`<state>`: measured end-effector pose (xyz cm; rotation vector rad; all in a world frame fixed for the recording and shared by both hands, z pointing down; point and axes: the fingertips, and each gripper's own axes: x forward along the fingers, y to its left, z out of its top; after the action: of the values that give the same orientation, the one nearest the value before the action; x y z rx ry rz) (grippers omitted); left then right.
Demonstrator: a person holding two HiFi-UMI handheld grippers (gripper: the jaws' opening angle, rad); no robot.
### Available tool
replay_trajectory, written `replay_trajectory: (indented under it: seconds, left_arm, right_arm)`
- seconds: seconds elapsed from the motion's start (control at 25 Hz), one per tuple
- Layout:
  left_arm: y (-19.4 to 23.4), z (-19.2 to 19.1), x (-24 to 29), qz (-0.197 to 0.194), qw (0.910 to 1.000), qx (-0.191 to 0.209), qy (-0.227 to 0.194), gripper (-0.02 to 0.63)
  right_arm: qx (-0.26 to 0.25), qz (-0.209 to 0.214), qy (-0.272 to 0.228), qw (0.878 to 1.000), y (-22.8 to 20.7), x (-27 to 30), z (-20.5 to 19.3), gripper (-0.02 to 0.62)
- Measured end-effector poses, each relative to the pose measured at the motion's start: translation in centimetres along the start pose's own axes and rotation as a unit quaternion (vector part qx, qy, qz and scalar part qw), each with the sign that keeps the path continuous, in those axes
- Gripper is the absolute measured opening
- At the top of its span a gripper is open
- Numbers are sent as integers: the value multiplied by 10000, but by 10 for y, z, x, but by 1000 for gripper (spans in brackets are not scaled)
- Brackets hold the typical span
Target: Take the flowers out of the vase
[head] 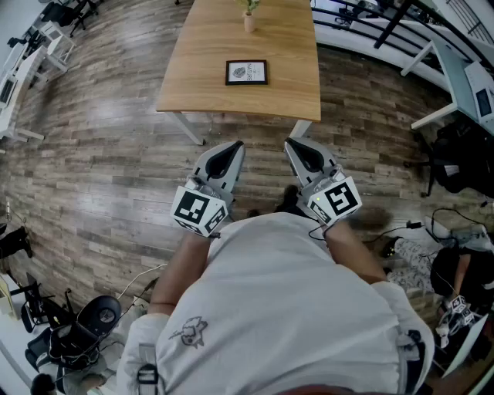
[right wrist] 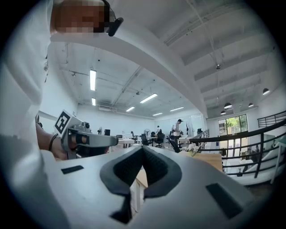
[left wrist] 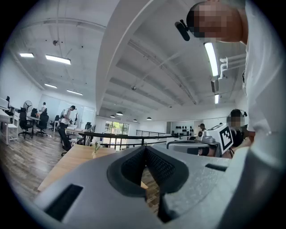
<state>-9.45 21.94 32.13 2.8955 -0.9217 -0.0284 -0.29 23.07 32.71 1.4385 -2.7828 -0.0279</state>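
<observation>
The flowers stand in a small pale vase at the far end of the wooden table. Their stems rise upright out of the vase mouth, so the long axis is vertical. The vase is too small in all views to tell how many stems it holds or whether there is water inside. In the left gripper view the vase shows a little to the left of the jaws, and in the right gripper view the flowers show to the right of the jaws.

A small framed picture stands on the table, between the vase and the near edge.

The left gripper and the right gripper are held level, close to the person's body, over the wooden floor on the near side of the table. Both are well apart from the vase, which lies straight ahead and far from them. I judge it lies slightly more on the left gripper's side, but neither is clearly nearer. The jaws of each gripper are closed together with nothing between them.

I think that the person must first come closer to the table and open one pair of jaws, then meet the stems from the side.
</observation>
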Motion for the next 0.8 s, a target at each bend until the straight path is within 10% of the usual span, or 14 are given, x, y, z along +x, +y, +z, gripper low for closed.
replay_trajectory:
  seconds: [0.8]
  left_arm:
    - [21,-5,133,416,9991,-6,112,5]
  right_arm:
    - [-98,337,34,9994,-126,10,-6,5]
